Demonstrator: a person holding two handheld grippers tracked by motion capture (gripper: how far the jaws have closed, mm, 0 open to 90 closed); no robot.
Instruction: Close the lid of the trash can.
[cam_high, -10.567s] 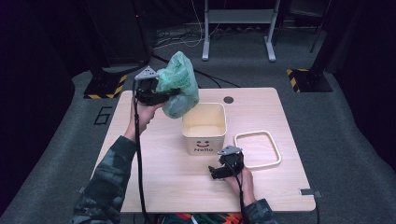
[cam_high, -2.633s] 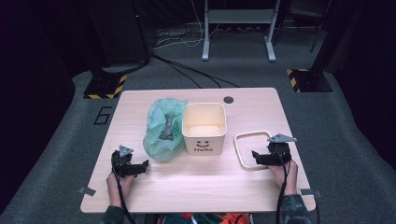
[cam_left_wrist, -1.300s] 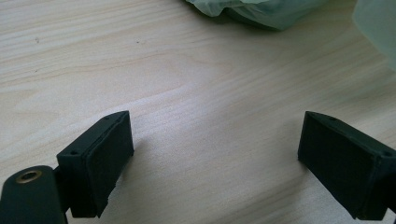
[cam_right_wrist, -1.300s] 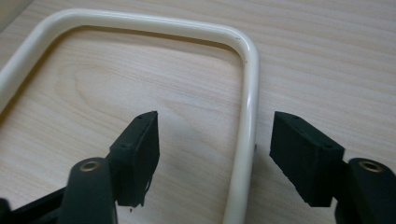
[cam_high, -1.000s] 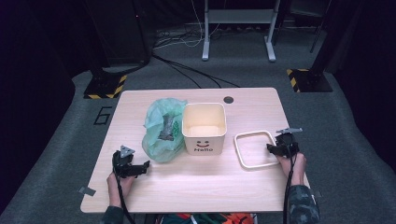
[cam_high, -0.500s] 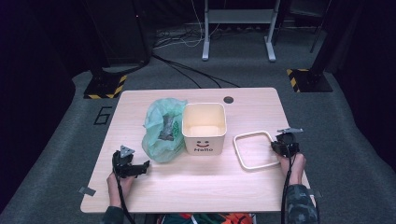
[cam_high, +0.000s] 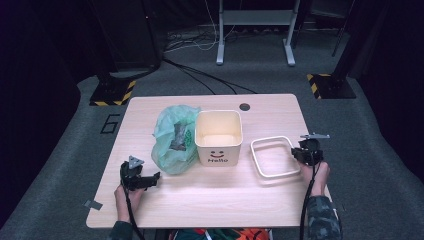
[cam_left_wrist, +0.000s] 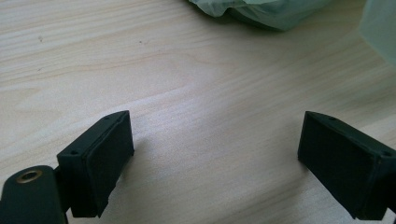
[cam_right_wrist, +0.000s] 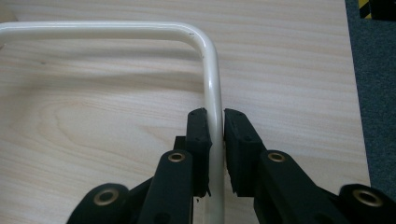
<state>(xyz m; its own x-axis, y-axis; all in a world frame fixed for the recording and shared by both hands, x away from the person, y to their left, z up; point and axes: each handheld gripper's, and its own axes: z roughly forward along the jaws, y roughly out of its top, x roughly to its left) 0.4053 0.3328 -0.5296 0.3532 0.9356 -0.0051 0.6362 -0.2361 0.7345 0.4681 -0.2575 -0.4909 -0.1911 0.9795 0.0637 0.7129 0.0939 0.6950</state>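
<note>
One wooden table (cam_high: 210, 200) carries one cream square bin (cam_high: 218, 136) with a smiley face and the word "Hello" on its front, one green plastic bag (cam_high: 172, 140) lying against the bin's left wall, and one white square frame (cam_high: 272, 156) lying flat to the right of the bin, near the table's right edge. Two grippers are present, one in each of the person's hands. Against the picture of a second ago, the bin, the bag and the frame lie where they lay, and the left gripper has kept its place at the near left of the table. The right gripper (cam_high: 306, 152) sits at the frame's right side; its jaws have just been closing, with the frame's rail between them. In the right gripper view the right gripper (cam_right_wrist: 216, 128) has its fingers (cam_right_wrist: 198, 135) drawn narrow and pressed on either side of that white rail (cam_right_wrist: 212, 84), just below the rounded corner. The left gripper (cam_high: 147, 179) rests low over bare wood, near the bag and not touching it; in the left gripper view its fingers (cam_left_wrist: 100, 158) stand wide apart and hold nothing.
</note>
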